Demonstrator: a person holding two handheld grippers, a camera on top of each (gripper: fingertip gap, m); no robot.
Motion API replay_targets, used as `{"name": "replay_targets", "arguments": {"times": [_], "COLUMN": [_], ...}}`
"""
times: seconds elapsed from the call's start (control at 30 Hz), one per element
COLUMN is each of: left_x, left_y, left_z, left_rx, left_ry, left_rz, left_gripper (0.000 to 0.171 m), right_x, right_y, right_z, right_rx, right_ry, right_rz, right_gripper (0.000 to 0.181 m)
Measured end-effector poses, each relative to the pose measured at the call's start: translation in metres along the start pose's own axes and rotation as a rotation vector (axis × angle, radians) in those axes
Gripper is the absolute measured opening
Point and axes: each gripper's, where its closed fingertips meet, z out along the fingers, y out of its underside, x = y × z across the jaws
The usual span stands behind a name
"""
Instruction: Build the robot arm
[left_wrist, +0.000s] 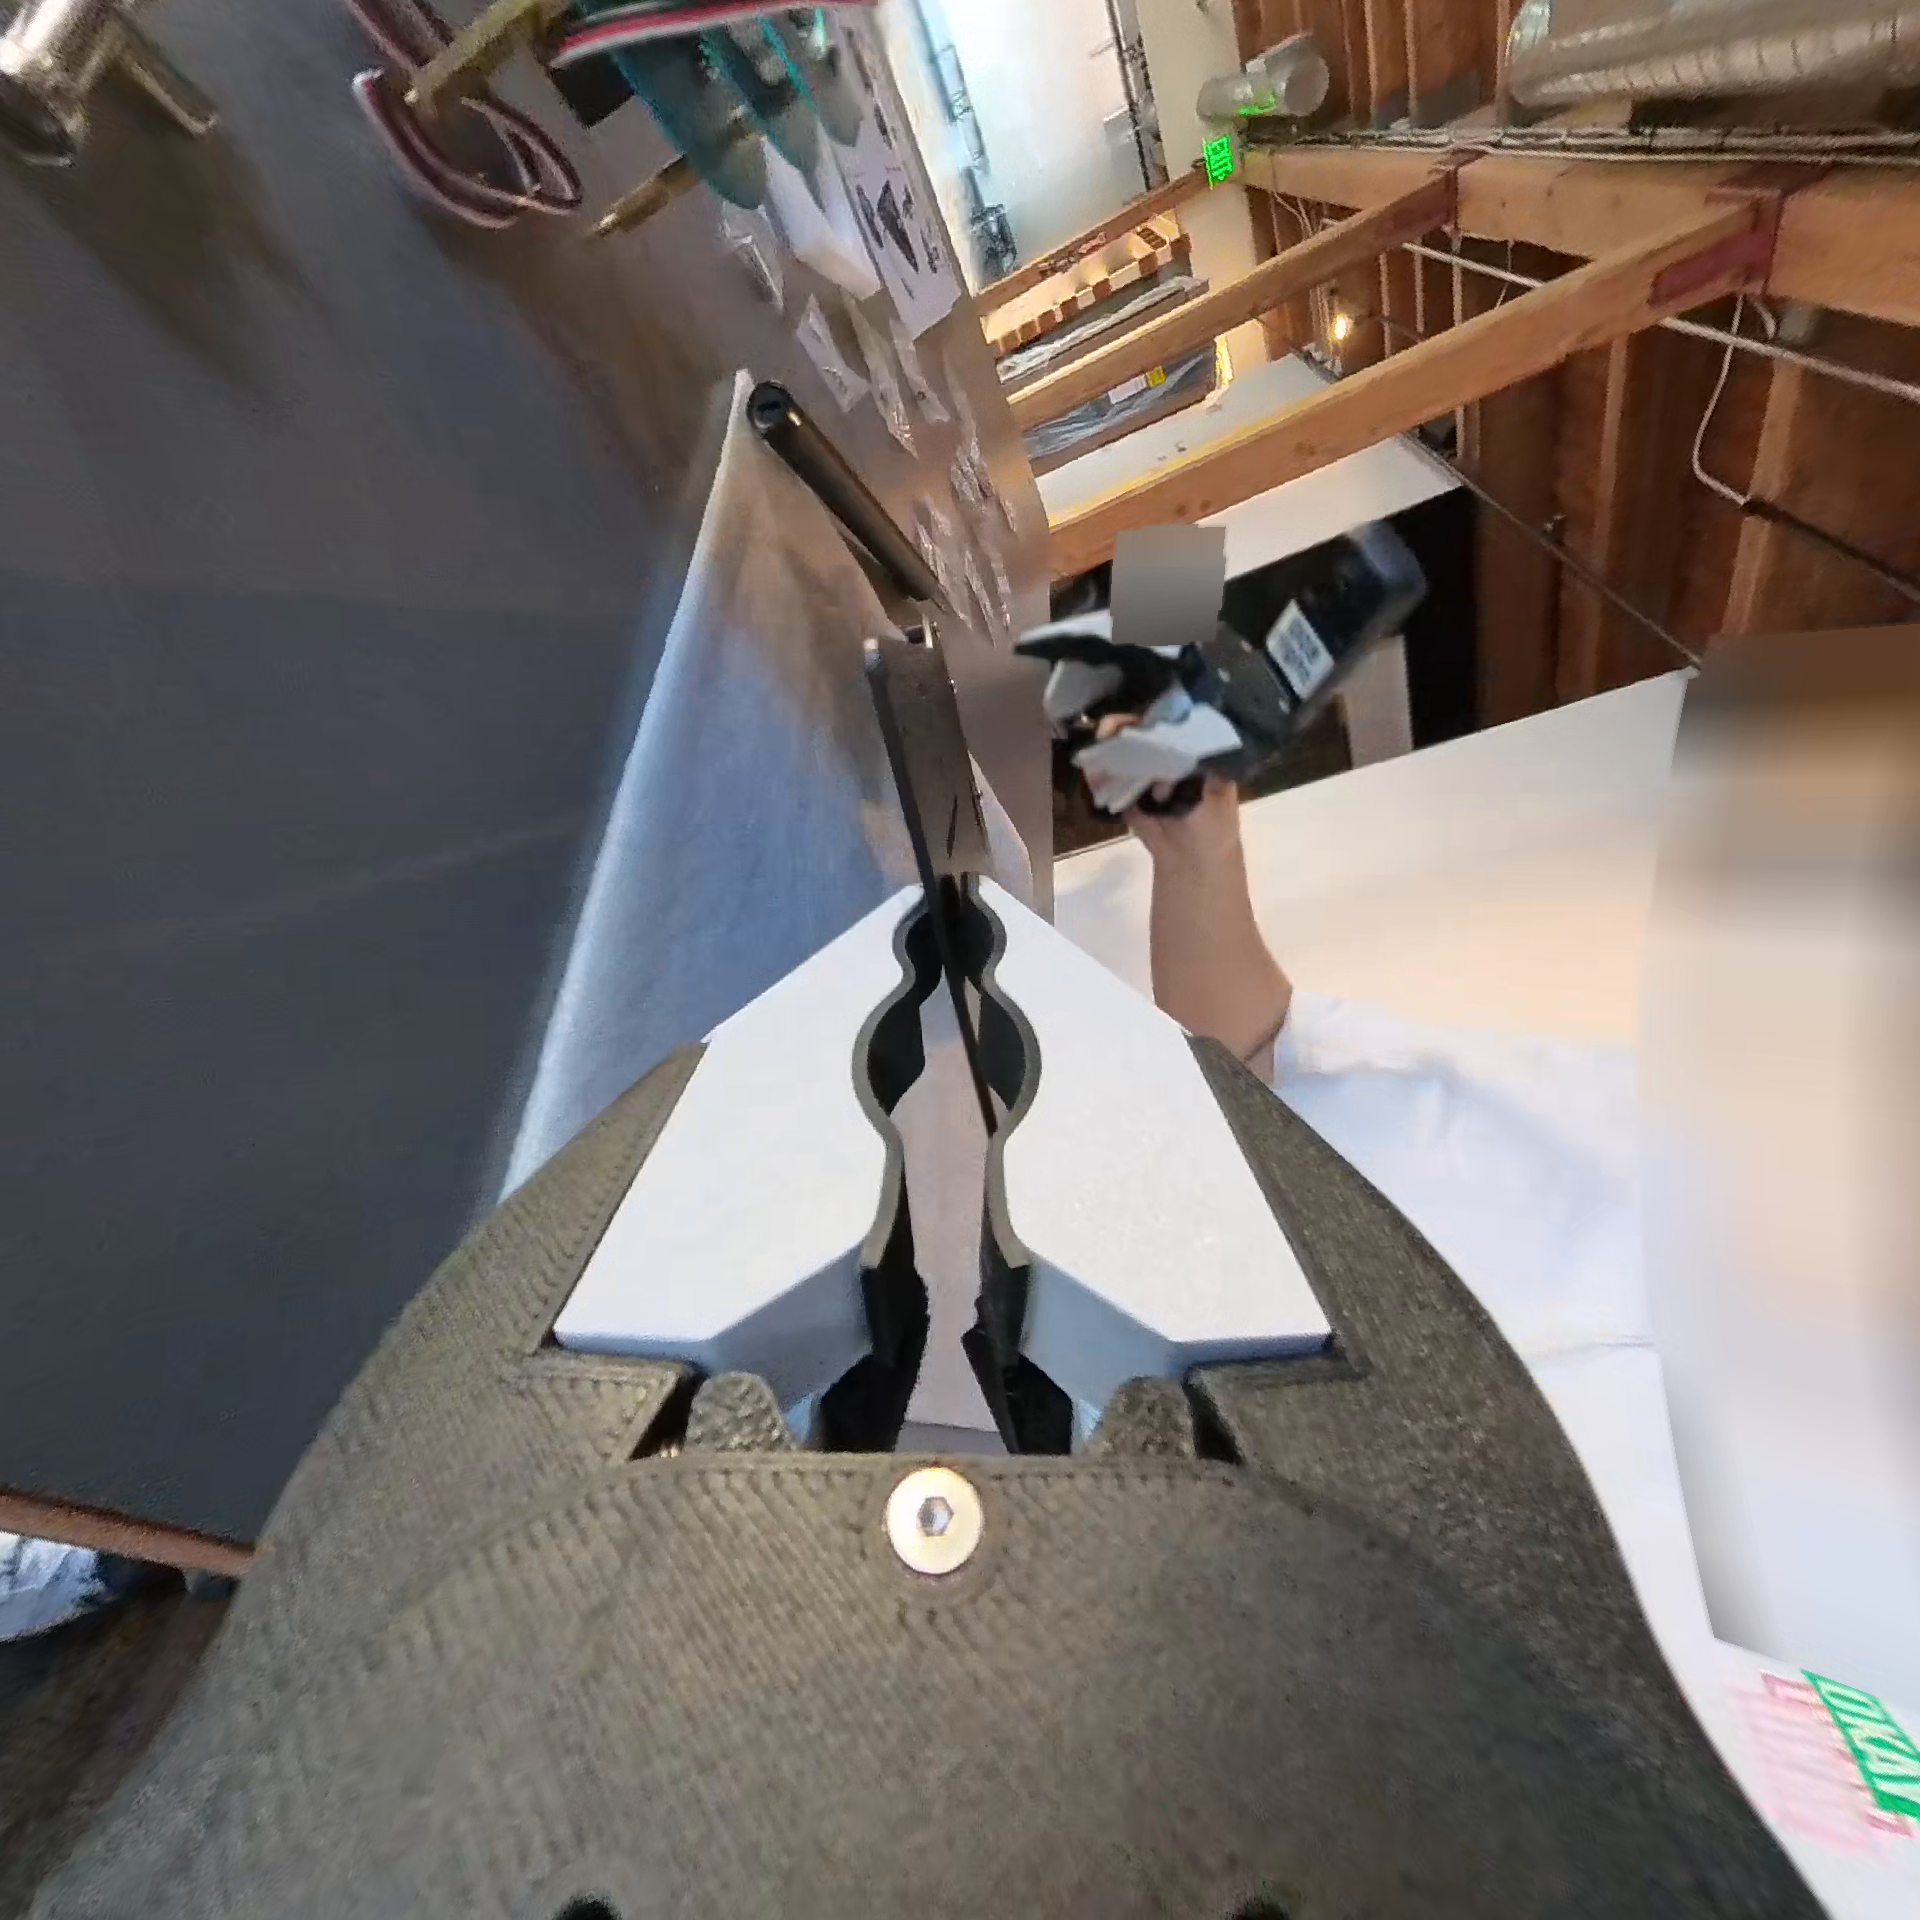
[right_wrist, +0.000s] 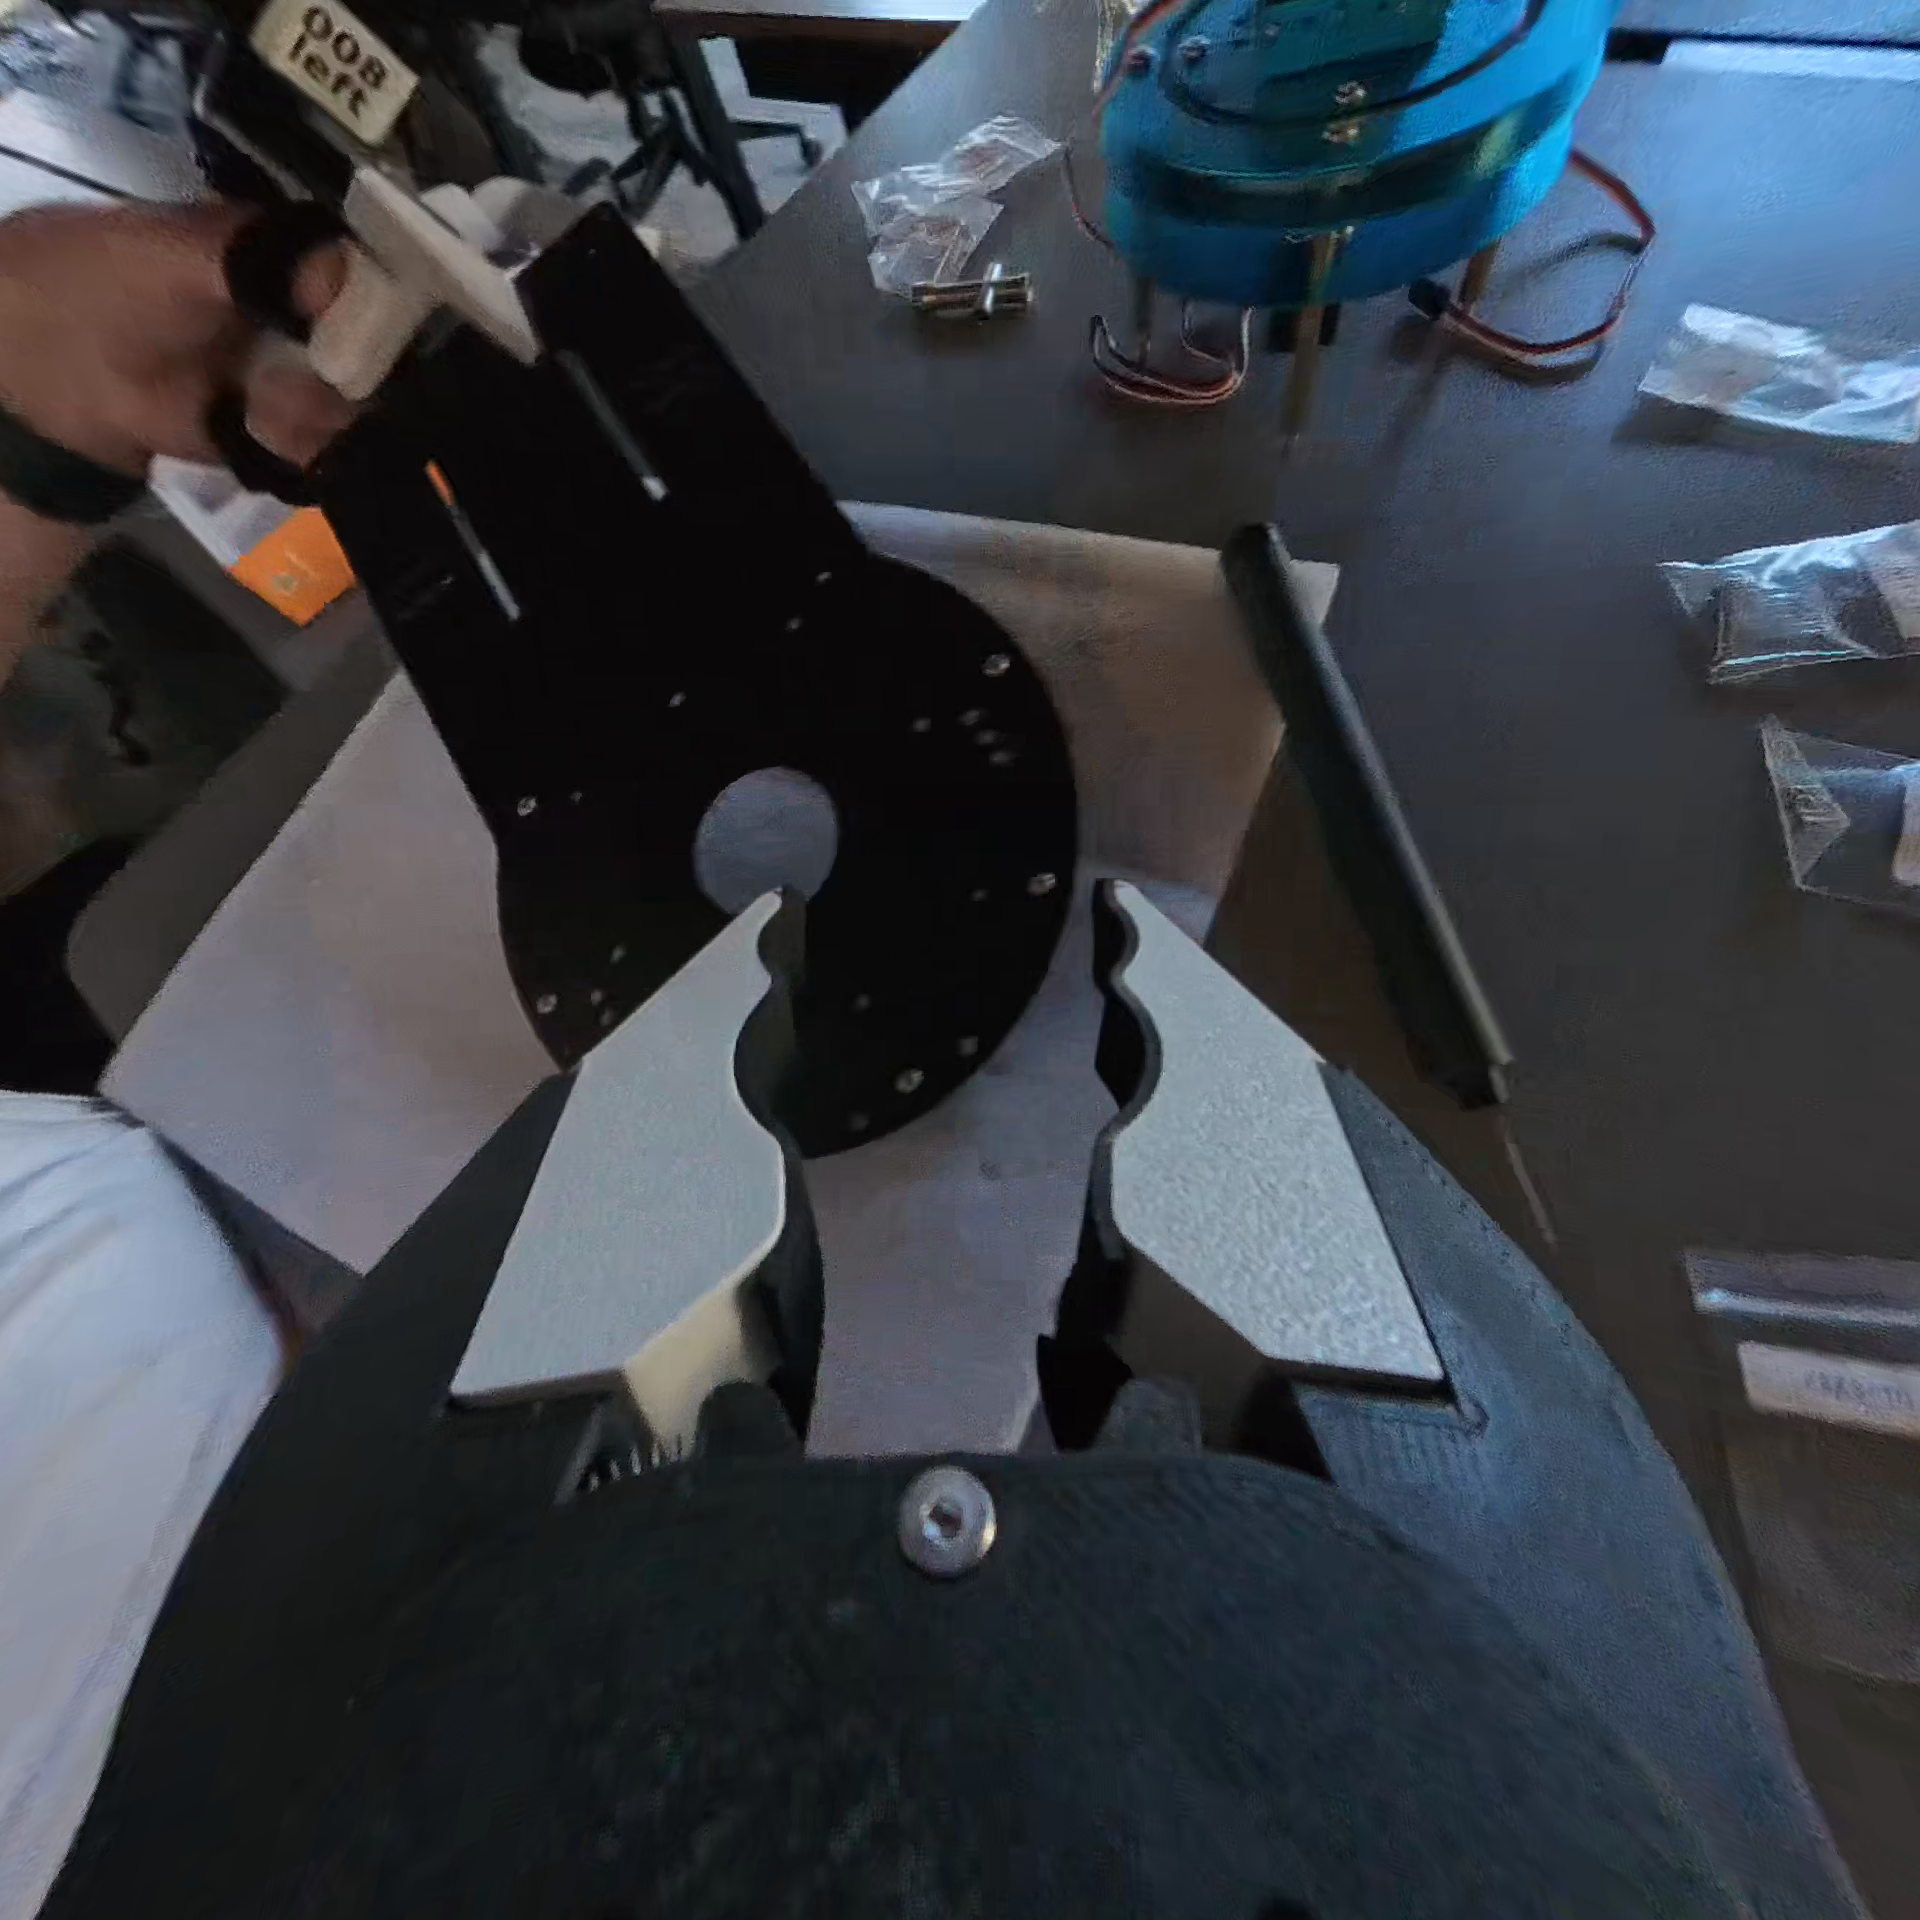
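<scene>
My left gripper (left_wrist: 951, 904) is shut on a flat black plate (left_wrist: 935, 758), seen edge-on between its white fingers. In the right wrist view the plate (right_wrist: 675, 644) has two slots, a round hole and several small screw holes. The left gripper (right_wrist: 416, 312) holds it by the narrow end, tilted above a grey mat (right_wrist: 364, 935). My right gripper (right_wrist: 945, 904) is open and empty, and the plate's round end lies between and behind its fingertips. I cannot tell if they touch. The right gripper also shows in the left wrist view (left_wrist: 1101, 717), in a person's hand.
A black screwdriver (right_wrist: 1361, 821) lies at the mat's right edge on the dark table (right_wrist: 1558, 935). A blue round assembly (right_wrist: 1340, 135) with wires stands on posts at the back. Several clear plastic bags (right_wrist: 1787, 603) of small parts lie to the right, and another (right_wrist: 945, 197) at the back. There is about 20 centimeters between the tips of the two grippers. Measured from the fingertips, the black screwdriver (right_wrist: 1361, 821) is 8 centimeters or so from the right gripper and 25 centimeters from the left.
</scene>
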Motion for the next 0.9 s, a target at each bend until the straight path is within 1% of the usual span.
{"name": "replay_targets", "arguments": {"times": [0.07,0.13,0.17,0.23,0.33,0.37,0.4,0.43,0.47,0.5,0.57,0.63,0.7,0.73,0.77,0.83,0.9], "left_x": [0.004,0.006,0.007,0.010,0.015,0.017,0.019,0.021,0.022,0.023,0.024,0.023,0.023,0.023,0.023,0.023,0.022], "left_y": [0.001,0.002,0.002,0.003,0.005,0.005,0.006,0.007,0.007,0.008,0.010,0.011,0.012,0.012,0.012,0.013,0.013], "left_z": [-0.001,-0.001,-0.002,-0.003,-0.003,-0.004,-0.004,-0.004,-0.005,-0.005,-0.006,-0.007,-0.007,-0.008,-0.008,-0.008,-0.009], "left_rx": [0.002,0.006,0.008,0.013,0.022,0.027,0.033,0.038,0.044,0.050,0.058,0.066,0.073,0.076,0.077,0.078,0.083], "left_ry": [0.000,-0.002,-0.001,-0.001,-0.001,0.000,0.002,0.002,0.003,0.003,0.000,-0.002,-0.002,-0.001,0.000,0.000,-0.002], "left_rz": [0.040,0.069,0.082,0.101,0.134,0.143,0.154,0.164,0.171,0.178,0.184,0.183,0.181,0.180,0.179,0.179,0.170], "left_gripper": [0.001,0.001,0.001,0.001,0.001,0.000,0.000,0.000,0.000,0.000,0.000,0.000,0.000,0.000,0.000,0.000,0.000], "right_x": [0.007,0.015,0.014,0.020,-0.005,-0.010,-0.012,-0.009,-0.006,-0.007,-0.004,0.006,0.005,0.000,-0.006,-0.010,-0.011], "right_y": [-0.007,-0.002,0.001,0.009,0.014,0.011,0.009,0.013,0.017,0.019,0.018,0.021,0.023,0.024,0.027,0.040,0.039], "right_z": [0.010,0.021,0.026,0.035,0.035,0.035,0.035,0.036,0.035,0.030,0.018,0.006,-0.002,-0.002,0.000,0.011,0.015], "right_rx": [-0.006,-0.078,-0.098,-0.150,-0.182,-0.172,-0.167,-0.191,-0.218,-0.217,-0.164,-0.115,-0.076,-0.069,-0.086,-0.165,-0.159], "right_ry": [-0.103,-0.168,-0.226,-0.280,-0.534,-0.586,-0.613,-0.598,-0.576,-0.586,-0.561,-0.483,-0.491,-0.536,-0.578,-0.585,-0.599], "right_rz": [0.040,0.032,0.035,0.104,0.202,0.241,0.271,0.303,0.322,0.335,0.358,0.379,0.439,0.475,0.502,0.515,0.500], "right_gripper": [0.058,0.062,0.061,0.058,0.036,0.041,0.041,0.042,0.047,0.048,0.048,0.047,0.036,0.035,0.031,0.030,0.020]}}
